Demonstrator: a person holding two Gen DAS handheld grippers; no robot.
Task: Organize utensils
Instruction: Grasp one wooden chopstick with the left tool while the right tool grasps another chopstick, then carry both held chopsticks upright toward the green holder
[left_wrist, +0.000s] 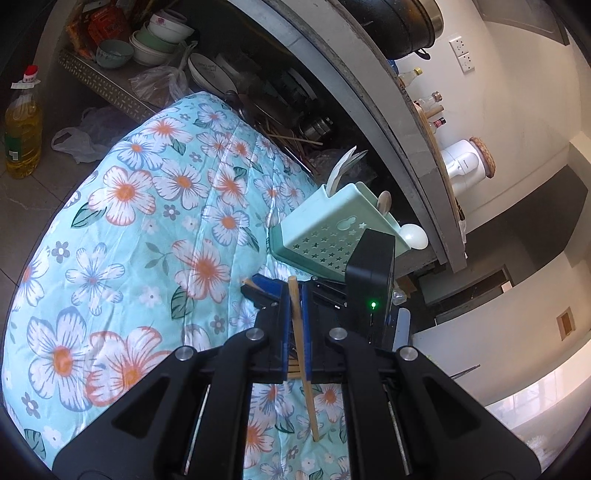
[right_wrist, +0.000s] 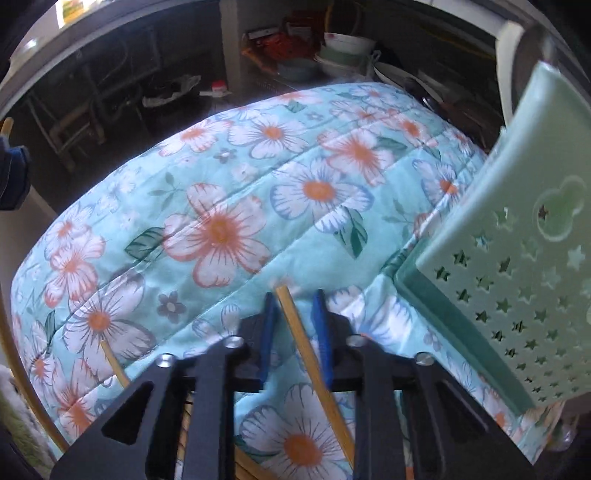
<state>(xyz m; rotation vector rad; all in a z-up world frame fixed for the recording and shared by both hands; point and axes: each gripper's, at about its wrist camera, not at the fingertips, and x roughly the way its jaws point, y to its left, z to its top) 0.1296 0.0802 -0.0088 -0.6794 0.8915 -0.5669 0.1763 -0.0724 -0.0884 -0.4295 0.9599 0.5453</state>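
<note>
In the left wrist view my left gripper (left_wrist: 295, 291) is shut on a wooden chopstick (left_wrist: 304, 354) that sticks out past both ends of the blue pads. Just ahead of it is my right gripper (left_wrist: 260, 288), which points left over the floral cloth (left_wrist: 147, 221). In the right wrist view my right gripper (right_wrist: 295, 306) is shut on another chopstick (right_wrist: 314, 365). It lies aslant between the pads with its tip just past them. A mint-green utensil holder (left_wrist: 325, 236) with star holes stands tilted at the cloth's right side (right_wrist: 517, 277) and holds a few spoons (left_wrist: 343, 166).
A loose chopstick (right_wrist: 114, 362) lies on the cloth at lower left. Behind the cloth a low shelf carries stacked bowls (left_wrist: 159, 37) and plates. An oil bottle (left_wrist: 22, 125) and plastic bags (left_wrist: 81, 140) sit on the floor. A grey counter edge (left_wrist: 388, 110) runs above the holder.
</note>
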